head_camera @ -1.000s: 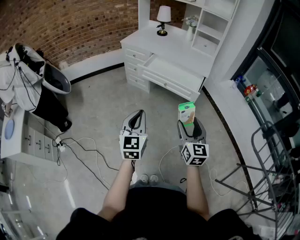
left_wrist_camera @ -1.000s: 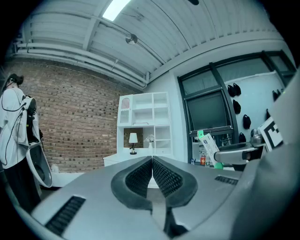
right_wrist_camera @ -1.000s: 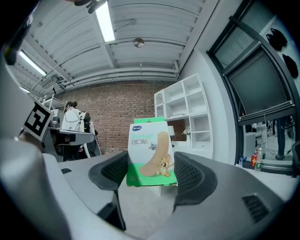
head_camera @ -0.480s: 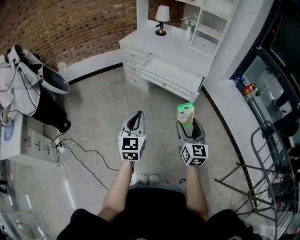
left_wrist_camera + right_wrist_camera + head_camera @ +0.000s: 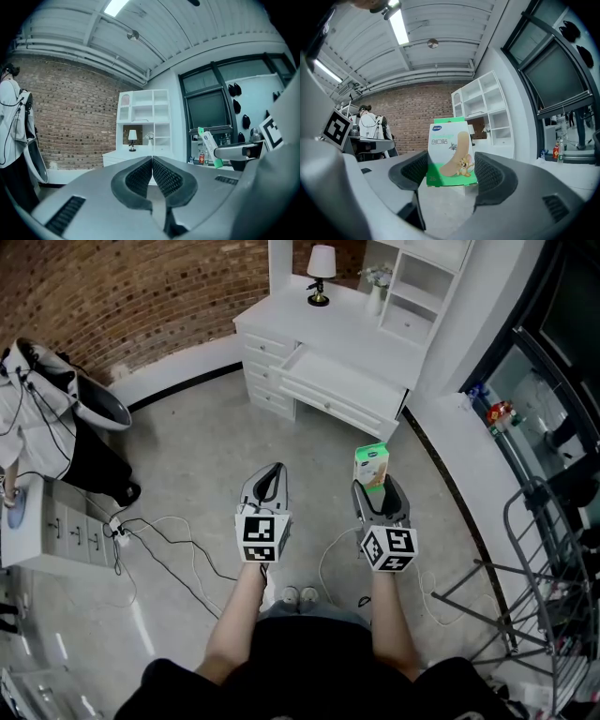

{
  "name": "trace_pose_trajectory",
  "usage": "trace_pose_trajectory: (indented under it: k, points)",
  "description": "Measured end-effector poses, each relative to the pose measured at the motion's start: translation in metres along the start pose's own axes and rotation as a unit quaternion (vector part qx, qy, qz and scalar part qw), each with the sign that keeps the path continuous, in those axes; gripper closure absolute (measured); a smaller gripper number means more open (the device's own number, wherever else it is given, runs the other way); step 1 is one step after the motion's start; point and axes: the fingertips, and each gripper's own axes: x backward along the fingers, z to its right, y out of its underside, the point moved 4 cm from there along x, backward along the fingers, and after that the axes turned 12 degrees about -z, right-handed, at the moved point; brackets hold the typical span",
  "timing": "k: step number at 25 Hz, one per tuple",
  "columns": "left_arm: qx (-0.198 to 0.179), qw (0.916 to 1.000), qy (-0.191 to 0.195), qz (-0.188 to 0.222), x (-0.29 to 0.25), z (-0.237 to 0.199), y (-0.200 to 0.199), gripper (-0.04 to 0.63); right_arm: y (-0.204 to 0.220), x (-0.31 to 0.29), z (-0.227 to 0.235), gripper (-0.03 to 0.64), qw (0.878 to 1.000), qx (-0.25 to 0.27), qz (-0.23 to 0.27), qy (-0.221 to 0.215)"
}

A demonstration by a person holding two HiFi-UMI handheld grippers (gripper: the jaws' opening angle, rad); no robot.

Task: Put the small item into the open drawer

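Observation:
A small green-and-white plaster box stands upright between the jaws of my right gripper, which is shut on it; in the right gripper view the box fills the gap between the pads. My left gripper is held beside it, shut with nothing in it, its pads touching in the left gripper view. Both grippers hover over the floor, well short of the white desk. Its open drawer is pulled out toward me and looks bare inside.
A small lamp and a vase stand on the desk, with white shelves behind. Cables trail on the floor at left by a low white cabinet. A metal rack stands at right, and a brick wall runs behind.
The whole scene has slid slightly up and left in the head view, so the desk sits a little higher. Both grippers keep their places, and the box stays held.

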Motion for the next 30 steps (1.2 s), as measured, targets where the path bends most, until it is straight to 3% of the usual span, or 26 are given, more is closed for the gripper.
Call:
trace_pose_trajectory:
  k: [8,15,30]
  points:
    - [-0.014,0.9998,0.011,0.000,-0.006,-0.017,0.004,0.574,0.006,-0.010,-0.006,0.309,1.000,-0.005,0.002,0.016]
    - [-0.003,0.9999,0.011,-0.005,-0.011,-0.038,0.009,0.574,0.017,-0.019,-0.010,0.308,0.999,-0.015,-0.010,0.029]
    - [0.002,0.9997,0.023,-0.005,-0.072,-0.058,-0.003,0.574,0.000,-0.071,0.013,0.308,0.999,-0.019,-0.012,0.044]
